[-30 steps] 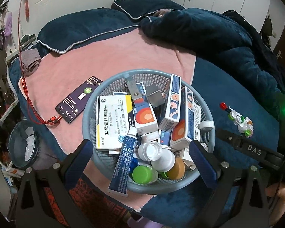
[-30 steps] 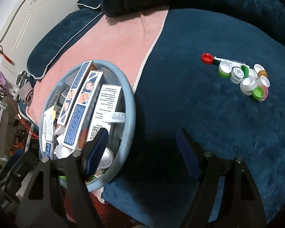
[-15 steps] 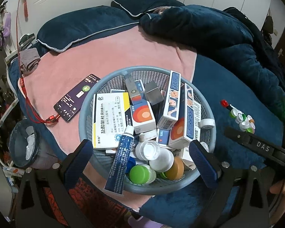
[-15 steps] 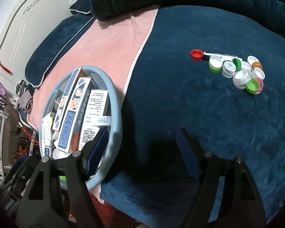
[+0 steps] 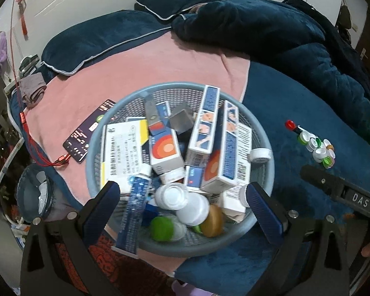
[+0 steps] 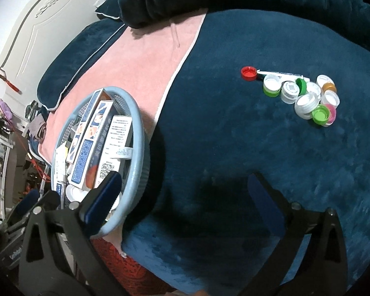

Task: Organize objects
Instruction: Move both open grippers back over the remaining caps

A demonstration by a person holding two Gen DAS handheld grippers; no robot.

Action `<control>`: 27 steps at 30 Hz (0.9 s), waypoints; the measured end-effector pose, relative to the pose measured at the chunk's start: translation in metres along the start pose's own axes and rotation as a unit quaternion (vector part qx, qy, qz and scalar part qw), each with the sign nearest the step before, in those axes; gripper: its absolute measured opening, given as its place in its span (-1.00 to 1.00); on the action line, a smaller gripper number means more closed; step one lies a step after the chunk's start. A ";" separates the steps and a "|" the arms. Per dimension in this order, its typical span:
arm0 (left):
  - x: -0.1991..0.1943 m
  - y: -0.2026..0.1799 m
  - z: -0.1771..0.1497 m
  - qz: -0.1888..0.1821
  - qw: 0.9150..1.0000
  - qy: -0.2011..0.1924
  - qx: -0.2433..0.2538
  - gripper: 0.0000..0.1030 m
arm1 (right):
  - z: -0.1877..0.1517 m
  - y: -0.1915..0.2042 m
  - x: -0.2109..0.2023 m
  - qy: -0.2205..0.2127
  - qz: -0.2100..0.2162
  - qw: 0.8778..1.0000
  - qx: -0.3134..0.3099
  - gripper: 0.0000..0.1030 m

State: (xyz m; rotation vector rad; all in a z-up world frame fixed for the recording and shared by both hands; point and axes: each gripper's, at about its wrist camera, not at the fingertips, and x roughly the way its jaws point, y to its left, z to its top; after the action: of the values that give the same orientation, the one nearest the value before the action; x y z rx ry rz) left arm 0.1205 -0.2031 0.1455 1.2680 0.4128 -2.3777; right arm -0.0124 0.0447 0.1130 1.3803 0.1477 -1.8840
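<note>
A round grey-blue basket (image 5: pixel 264 133) sits on the bed, full of medicine boxes (image 5: pixel 165 148), a blue tube (image 5: pixel 135 202) and small bottles (image 5: pixel 172 194). It also shows in the right wrist view (image 6: pixel 139 123). My left gripper (image 5: pixel 182 207) is open, hovering over the basket's near side, holding nothing. A cluster of loose bottle caps (image 6: pixel 305 93) lies on the dark blue blanket (image 6: pixel 222 135), also seen in the left wrist view (image 5: pixel 315 145). My right gripper (image 6: pixel 185 197) is open and empty over the blanket, right of the basket.
A phone (image 5: pixel 88 130) with a red cable lies on the pink towel (image 5: pixel 135 69) left of the basket. A rumpled blue duvet (image 5: pixel 271 32) and pillows (image 5: pixel 98 37) lie behind. A waste bin (image 5: pixel 34 197) stands off the bed's left edge.
The left gripper has moved closer over the basket. The right gripper has shifted right and forward, so the caps sit nearer and the basket lies further left.
</note>
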 end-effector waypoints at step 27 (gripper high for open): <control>0.002 -0.136 0.003 -0.085 0.993 -0.043 0.066 0.98 | 0.000 -0.115 -0.045 -0.057 -0.047 0.995 0.071 1.00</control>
State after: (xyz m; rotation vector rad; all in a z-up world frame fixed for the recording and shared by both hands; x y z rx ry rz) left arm 0.0512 -0.0864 0.1544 1.2237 0.3535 -2.6315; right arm -0.0816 0.1471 0.1127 1.3757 0.0210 -2.0815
